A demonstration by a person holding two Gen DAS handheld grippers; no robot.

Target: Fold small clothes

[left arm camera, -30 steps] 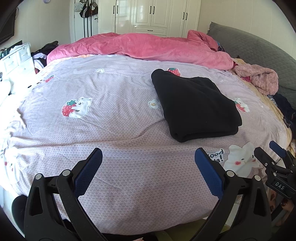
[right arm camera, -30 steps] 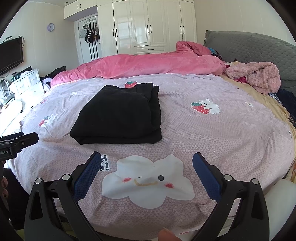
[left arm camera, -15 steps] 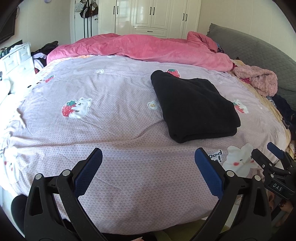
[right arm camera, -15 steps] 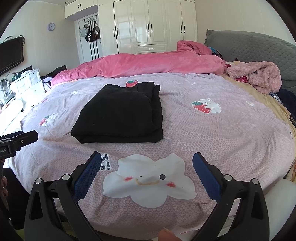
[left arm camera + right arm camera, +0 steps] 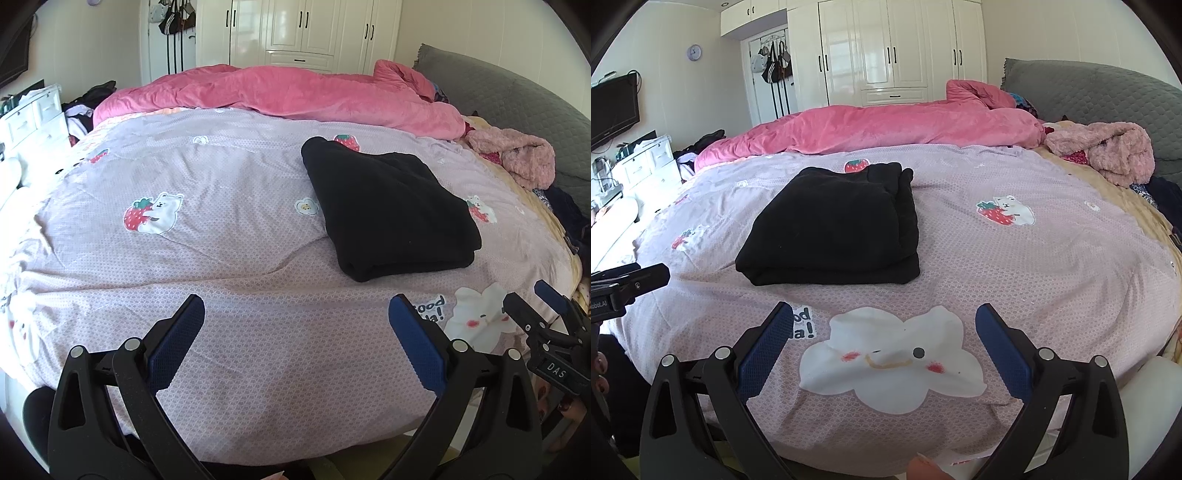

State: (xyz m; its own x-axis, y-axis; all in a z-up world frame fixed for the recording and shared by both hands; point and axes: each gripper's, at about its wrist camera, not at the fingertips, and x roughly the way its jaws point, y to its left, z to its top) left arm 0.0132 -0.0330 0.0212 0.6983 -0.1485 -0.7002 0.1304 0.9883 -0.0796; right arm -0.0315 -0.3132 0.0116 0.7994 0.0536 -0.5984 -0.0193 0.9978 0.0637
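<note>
- The black garment (image 5: 834, 225) lies folded in a neat stack on the bed (image 5: 1052, 266), mid-bed, left of centre in the right view.
- Left gripper (image 5: 295, 321) and right gripper (image 5: 884, 321) both hang released, empty, at the near edge.
- This piece looks done; the pink clothes (image 5: 1108, 151) far right seem unfolded.

Your left wrist cam sits low at the bed's near edge, looking forward between its spread fingers across the lilac bedspread (image 5: 229, 258) toward the white wardrobe (image 5: 303, 33). Your right cam does the same from further right. Both catch the folded black garment (image 5: 388, 210) (image 5: 834, 229), ahead-right for one, ahead-left for the other.
</note>
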